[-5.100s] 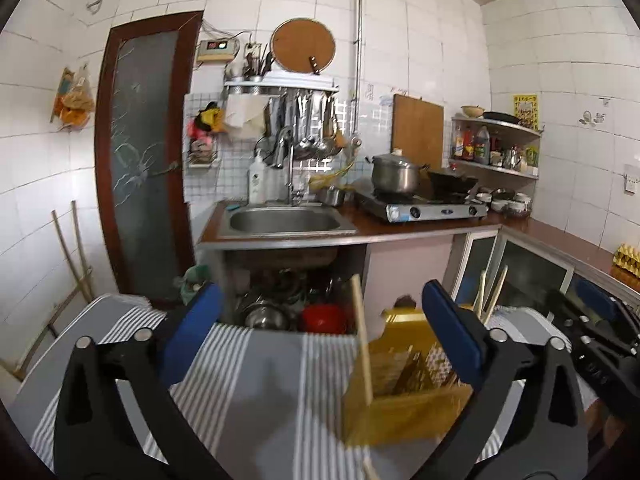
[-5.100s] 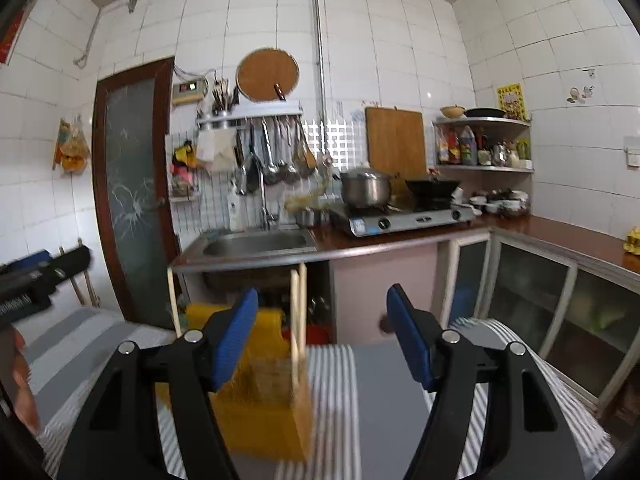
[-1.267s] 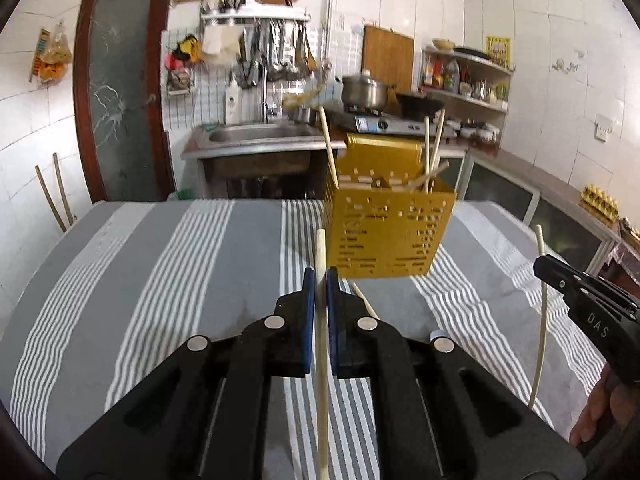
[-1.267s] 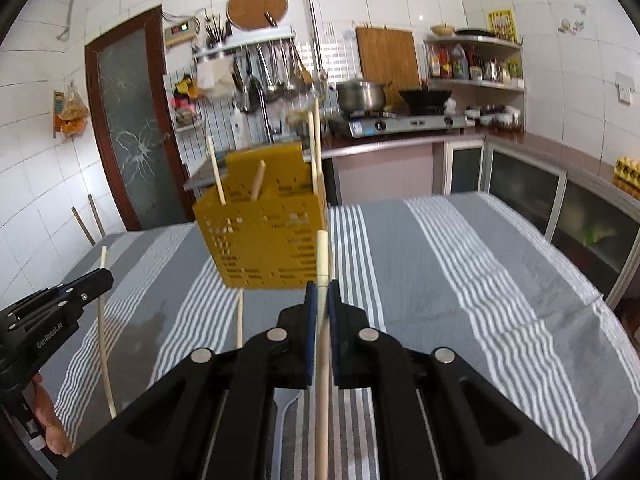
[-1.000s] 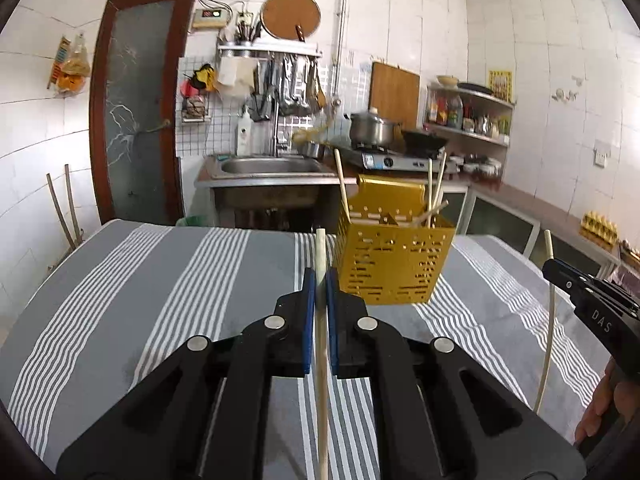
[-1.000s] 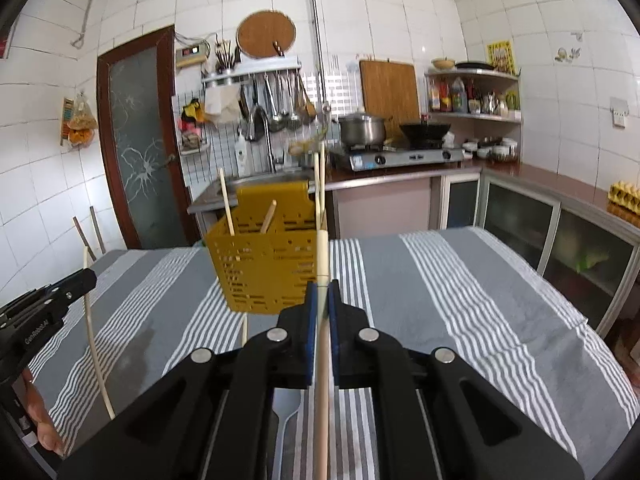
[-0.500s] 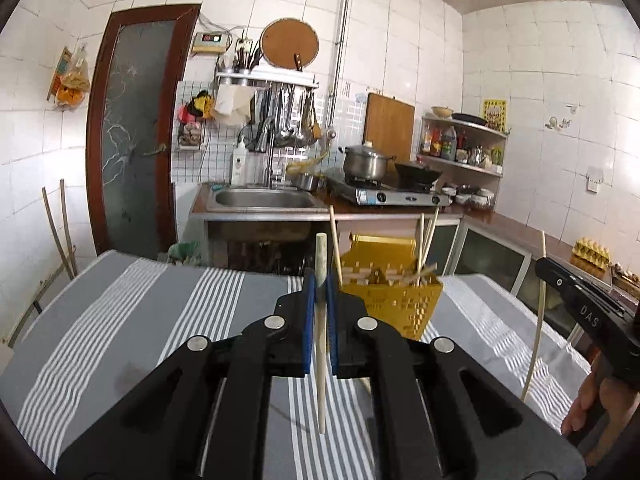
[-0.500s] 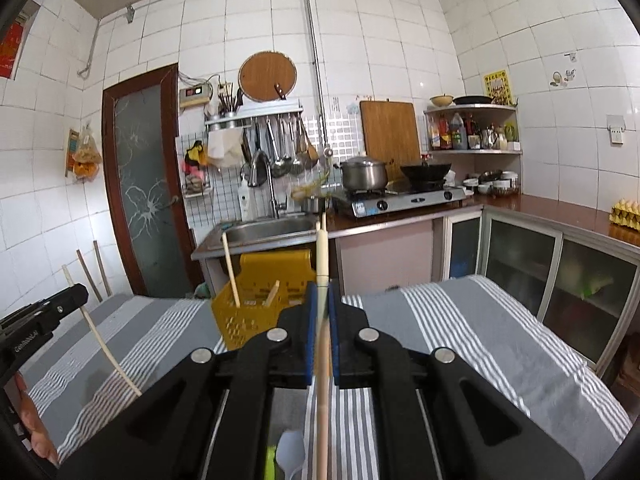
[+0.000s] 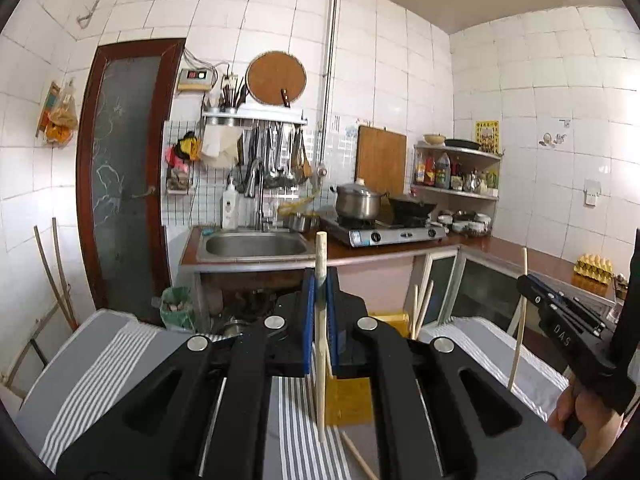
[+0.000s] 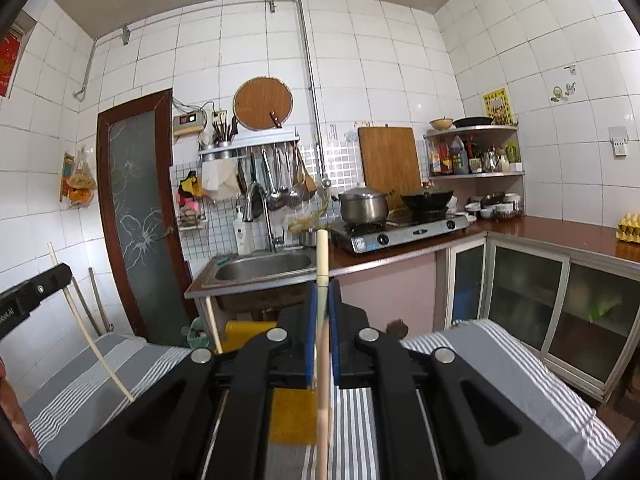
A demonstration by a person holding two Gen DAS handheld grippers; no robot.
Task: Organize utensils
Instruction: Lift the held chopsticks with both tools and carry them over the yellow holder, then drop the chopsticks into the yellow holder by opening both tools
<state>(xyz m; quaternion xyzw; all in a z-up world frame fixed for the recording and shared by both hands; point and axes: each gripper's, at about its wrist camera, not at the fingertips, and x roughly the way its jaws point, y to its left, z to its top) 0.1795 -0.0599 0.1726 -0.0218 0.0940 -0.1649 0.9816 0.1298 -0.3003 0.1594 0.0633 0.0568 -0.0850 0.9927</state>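
Each claw, left claw and right claw, is clamped on an upright pale wooden chopstick, with the yellow perforated plastic utensil basket just ahead and below on the striped tabletop.

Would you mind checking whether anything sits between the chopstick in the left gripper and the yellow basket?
Nothing visible does. The left gripper holds its chopstick upright, the basket lies just beyond, and only the striped cloth shows between them.

both wrist views raised above the striped table, facing the kitchen sink wall from mid-room; left view catching the right gripper.
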